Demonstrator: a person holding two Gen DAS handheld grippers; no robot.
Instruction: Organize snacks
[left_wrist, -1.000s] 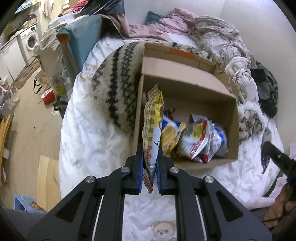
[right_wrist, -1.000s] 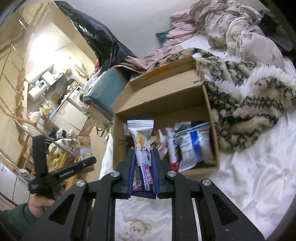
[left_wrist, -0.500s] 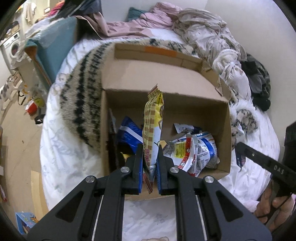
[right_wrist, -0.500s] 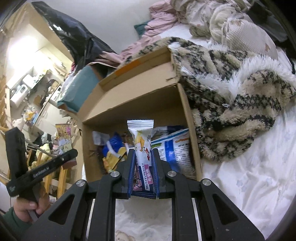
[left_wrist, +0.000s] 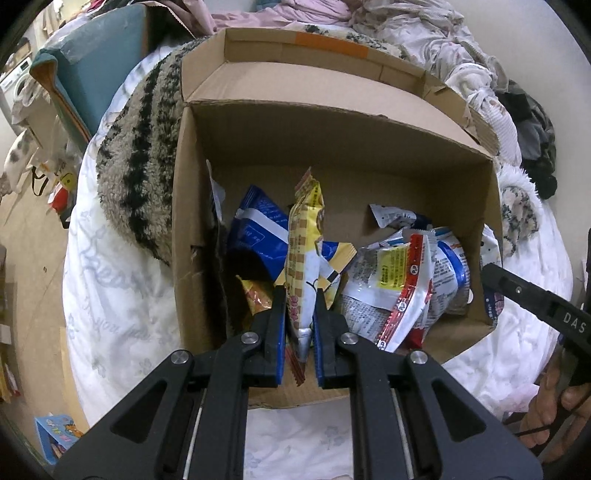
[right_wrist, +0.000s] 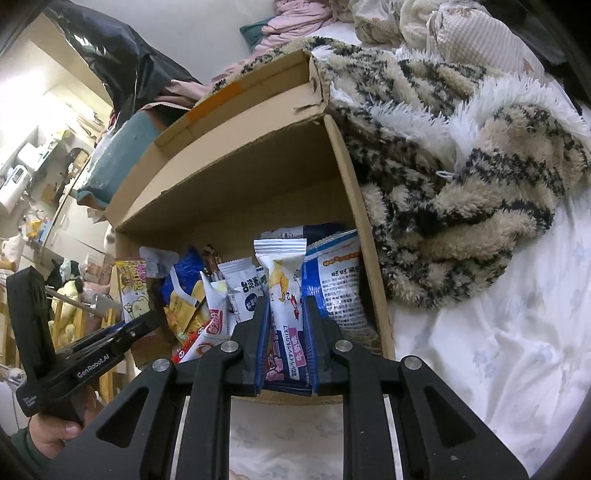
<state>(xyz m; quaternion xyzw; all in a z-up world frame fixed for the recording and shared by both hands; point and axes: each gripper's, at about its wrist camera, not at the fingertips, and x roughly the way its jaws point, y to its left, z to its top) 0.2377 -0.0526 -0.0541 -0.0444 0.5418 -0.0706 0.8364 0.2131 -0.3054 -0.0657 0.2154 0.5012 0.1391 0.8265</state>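
Note:
An open cardboard box (left_wrist: 369, 133) (right_wrist: 236, 173) sits on the bed with several snack packets inside. My left gripper (left_wrist: 300, 291) is shut on a yellow checkered snack packet (left_wrist: 304, 236), held upright over the box's left-middle, above a blue packet (left_wrist: 258, 229). My right gripper (right_wrist: 285, 301) is shut on a white snack packet (right_wrist: 282, 280) with pink print, held upright over the box's right side beside a blue-and-white bag (right_wrist: 338, 280). In the right wrist view the left gripper (right_wrist: 140, 326) shows at the left, holding its yellow packet (right_wrist: 133, 288).
A striped fuzzy blanket (left_wrist: 140, 162) (right_wrist: 461, 192) lies against the box on both sides. White printed bedsheet (right_wrist: 498, 350) spreads in front. Crumpled clothes (left_wrist: 436, 48) pile behind. A teal cushion (left_wrist: 99, 62) and wooden floor (left_wrist: 26, 258) lie left of the bed.
Both grippers have come down and forward toward the box with their packets, so the box now fills each view. Neither grip has changed.

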